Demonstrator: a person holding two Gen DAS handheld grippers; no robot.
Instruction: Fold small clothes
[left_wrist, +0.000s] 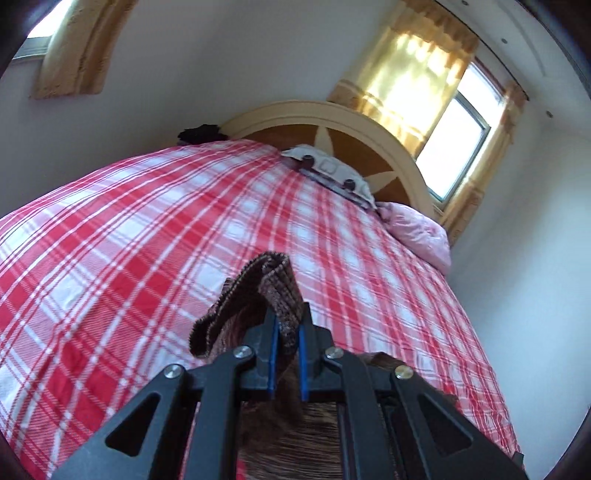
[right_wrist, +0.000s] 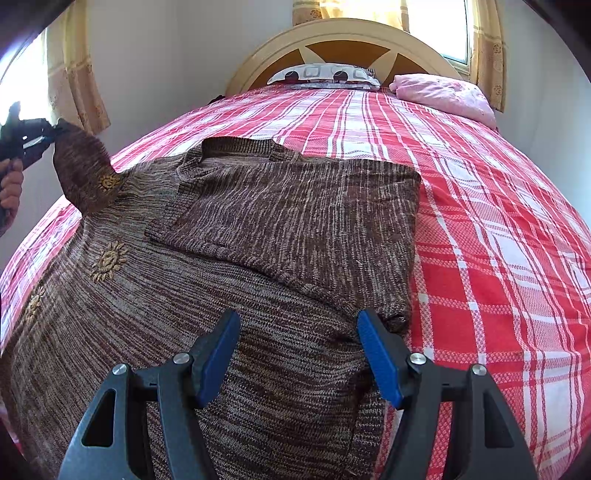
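A: Knitwear fills the left wrist view: the left tool (left_wrist: 288, 325) is clamped on a ribbed edge of the brown sweater (left_wrist: 258, 291), lifted above the checked bed (left_wrist: 129, 229).

B: And the right wrist view?

A: The right tool (right_wrist: 299, 354) hangs with its jaws apart, gripping nothing, just over the sweater (right_wrist: 288, 221). One sweater lies on the bed (right_wrist: 498, 240), one side folded inward, gold sun motifs at left. Two pillows (right_wrist: 325, 75) sit by the headboard (right_wrist: 343, 37).

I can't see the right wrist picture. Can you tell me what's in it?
A brown knitted sweater lies half folded on a red checked bed. The right tool hangs open above it, while the left tool lifts one sleeve.
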